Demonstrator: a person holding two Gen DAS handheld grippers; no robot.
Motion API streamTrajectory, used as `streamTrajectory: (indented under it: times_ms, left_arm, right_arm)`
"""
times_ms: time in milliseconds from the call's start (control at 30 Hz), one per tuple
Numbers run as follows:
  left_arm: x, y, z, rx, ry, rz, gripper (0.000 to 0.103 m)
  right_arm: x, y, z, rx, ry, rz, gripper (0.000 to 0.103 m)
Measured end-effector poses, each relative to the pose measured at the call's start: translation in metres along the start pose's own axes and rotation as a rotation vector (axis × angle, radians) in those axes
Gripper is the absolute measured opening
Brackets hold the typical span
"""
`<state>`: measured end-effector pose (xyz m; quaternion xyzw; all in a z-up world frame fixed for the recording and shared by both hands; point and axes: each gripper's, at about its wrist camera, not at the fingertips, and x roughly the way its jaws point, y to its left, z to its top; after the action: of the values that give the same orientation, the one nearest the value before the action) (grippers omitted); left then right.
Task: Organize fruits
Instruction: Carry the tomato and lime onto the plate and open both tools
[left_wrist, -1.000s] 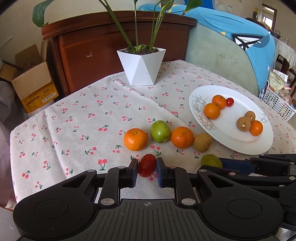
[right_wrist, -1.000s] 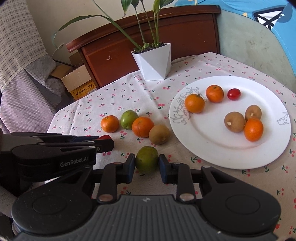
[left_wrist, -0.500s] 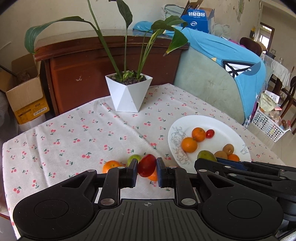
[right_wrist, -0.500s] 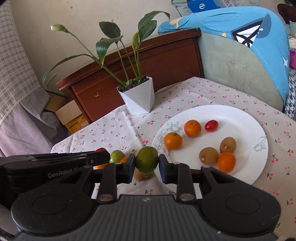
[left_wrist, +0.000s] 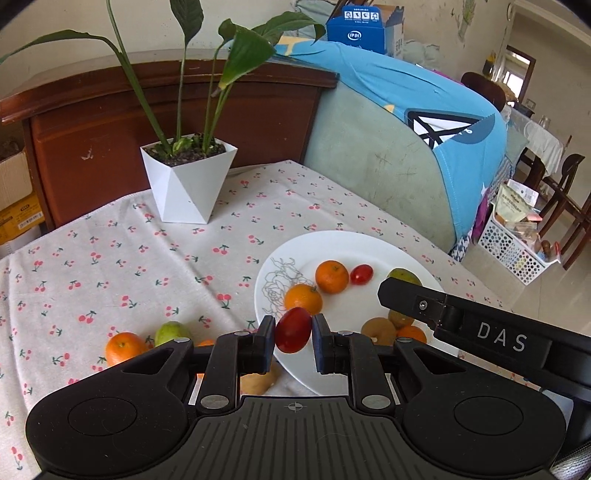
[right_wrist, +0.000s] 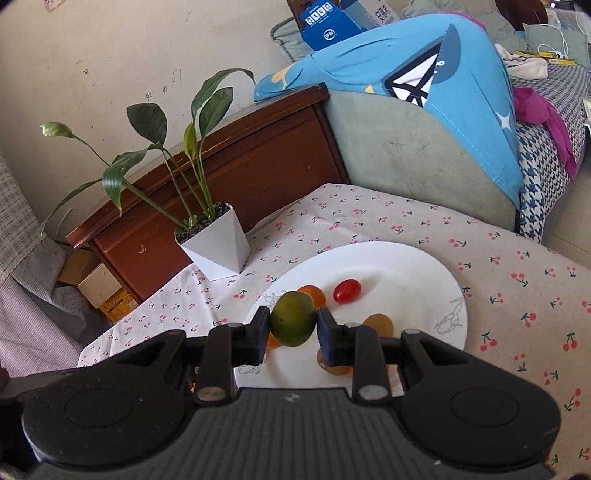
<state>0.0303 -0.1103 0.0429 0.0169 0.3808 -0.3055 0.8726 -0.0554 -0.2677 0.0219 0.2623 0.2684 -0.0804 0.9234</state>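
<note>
My left gripper (left_wrist: 293, 339) is shut on a red tomato (left_wrist: 293, 329) and holds it in the air over the near left rim of the white plate (left_wrist: 384, 251). My right gripper (right_wrist: 293, 328) is shut on a green fruit (right_wrist: 293, 324), held above the plate (right_wrist: 406, 266). The plate holds oranges (left_wrist: 331, 276), a small red tomato (left_wrist: 361, 274) and brown kiwis (left_wrist: 378, 328). On the cloth to the left lie an orange (left_wrist: 123, 347), a green fruit (left_wrist: 171, 331) and a brown kiwi (left_wrist: 258, 382). The right gripper's arm (left_wrist: 480, 332) shows over the plate in the left wrist view.
A white pot with a tall plant (left_wrist: 188, 184) stands at the back of the cherry-print tablecloth (left_wrist: 110, 258). A wooden cabinet (left_wrist: 110, 122) and a sofa with a blue cover (left_wrist: 406, 122) lie behind the table. A white basket (left_wrist: 517, 240) sits on the floor at the right.
Both grippers lifted their fruit off the cloth and moved right, over the plate. The tomato and the green fruit now hang above the plate instead of the table.
</note>
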Motion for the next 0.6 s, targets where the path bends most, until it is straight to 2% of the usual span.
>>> streamTrajectory:
  times_ms: [367, 600]
  left_arm:
    - [0.023, -0.018, -0.003, -0.001, 0.04, -0.012, 0.019]
    - [0.02, -0.022, -0.002, 0.006, 0.032, -0.023, 0.021]
  right_arm:
    - [0.004, -0.02, 0.001, 0.078, 0.019, -0.003, 0.028]
    - [0.004, -0.025, 0.001, 0.107, 0.009, -0.011, 0.029]
